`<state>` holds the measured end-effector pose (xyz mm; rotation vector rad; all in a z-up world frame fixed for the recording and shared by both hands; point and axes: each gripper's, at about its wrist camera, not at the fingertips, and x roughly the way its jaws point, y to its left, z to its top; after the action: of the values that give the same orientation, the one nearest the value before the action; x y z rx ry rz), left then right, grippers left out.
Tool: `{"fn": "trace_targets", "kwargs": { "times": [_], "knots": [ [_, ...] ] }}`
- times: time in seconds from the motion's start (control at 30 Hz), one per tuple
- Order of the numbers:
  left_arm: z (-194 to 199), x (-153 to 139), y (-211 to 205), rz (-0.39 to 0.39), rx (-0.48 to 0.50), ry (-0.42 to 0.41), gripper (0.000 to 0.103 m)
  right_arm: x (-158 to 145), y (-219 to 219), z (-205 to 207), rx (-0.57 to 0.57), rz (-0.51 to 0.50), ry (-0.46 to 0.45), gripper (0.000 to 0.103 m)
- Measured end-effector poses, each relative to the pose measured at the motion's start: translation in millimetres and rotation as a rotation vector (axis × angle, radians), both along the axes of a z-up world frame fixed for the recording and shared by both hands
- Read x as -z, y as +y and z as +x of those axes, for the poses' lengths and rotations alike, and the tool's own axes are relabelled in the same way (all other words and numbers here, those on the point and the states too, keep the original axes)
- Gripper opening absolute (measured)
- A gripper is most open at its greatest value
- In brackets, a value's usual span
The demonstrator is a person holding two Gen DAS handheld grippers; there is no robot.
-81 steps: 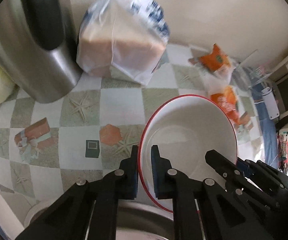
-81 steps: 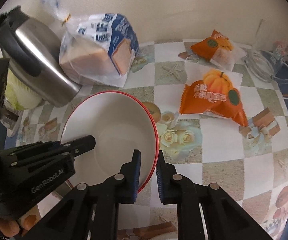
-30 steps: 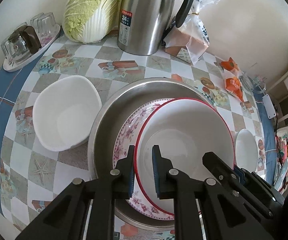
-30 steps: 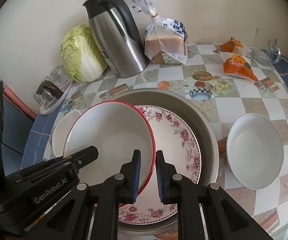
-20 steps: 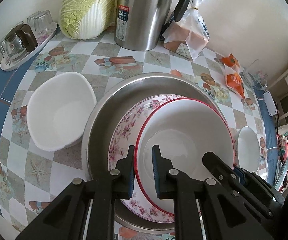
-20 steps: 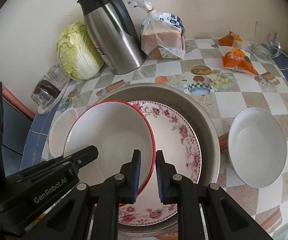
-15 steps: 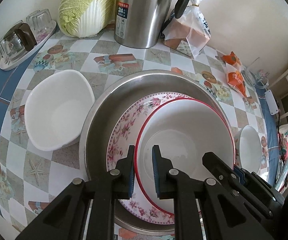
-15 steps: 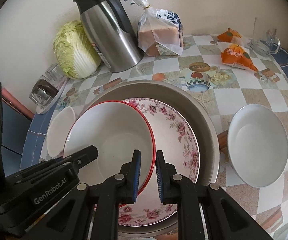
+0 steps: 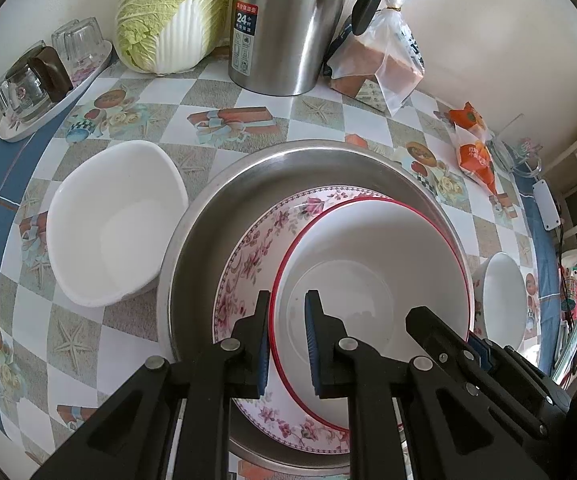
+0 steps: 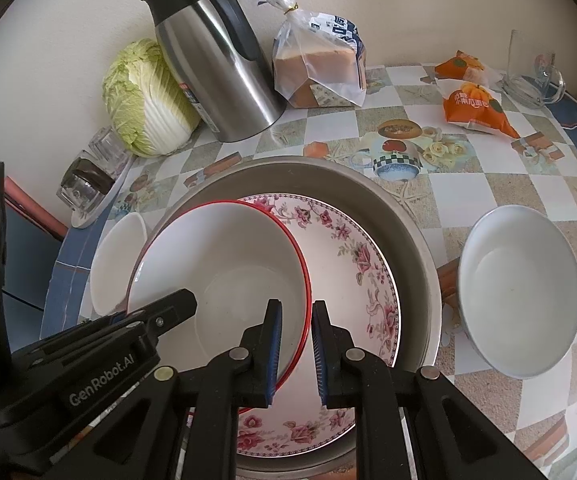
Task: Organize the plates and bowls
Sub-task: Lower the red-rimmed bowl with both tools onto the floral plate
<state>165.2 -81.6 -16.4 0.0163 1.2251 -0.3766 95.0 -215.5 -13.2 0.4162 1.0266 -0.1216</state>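
Left gripper (image 9: 286, 336) clamps left rim of red-rimmed white bowl (image 9: 372, 276); right gripper (image 10: 296, 346) clamps its right rim. Bowl over floral plate (image 10: 352, 264) inside steel basin (image 10: 400, 208). White bowl (image 9: 108, 224) left of basin, another white bowl (image 10: 520, 292) right.

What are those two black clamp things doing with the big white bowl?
A person is holding a gripper in each hand, and both are pinching the rim of the red-rimmed bowl. The left gripper grips one side, the right gripper the opposite side. The bowl is over the flowered plate, which lies inside the big metal basin. Whether it rests on the plate yet is unclear. Two plain white bowls sit on the table on either side of the basin.
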Motion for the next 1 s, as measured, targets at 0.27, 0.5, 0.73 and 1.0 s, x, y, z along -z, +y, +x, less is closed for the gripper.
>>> {"fn": "trace_targets", "kwargs": {
  "times": [0.27,0.5,0.73,1.0],
  "knots": [
    [0.6,0.0,-2.1,0.001,0.002,-0.005,0.018,1.7,-0.1,0.4,0.0,0.004,-0.001,0.016],
    [1.0,0.0,-3.8,0.004,0.005,-0.005,0.019,2.8,-1.3,0.4,0.0,0.016,-0.001,0.017],
    [-0.8,-7.6,-3.0,0.004,0.008,-0.023,0.021,-0.7,-3.9,-1.5,0.002,0.027,-0.01,0.019],
    [-6.3,-28.8,2.8,0.019,-0.002,-0.071,0.027,-22.9,-10.6,-8.8,0.02,0.01,-0.057,0.019]
  ]
}}
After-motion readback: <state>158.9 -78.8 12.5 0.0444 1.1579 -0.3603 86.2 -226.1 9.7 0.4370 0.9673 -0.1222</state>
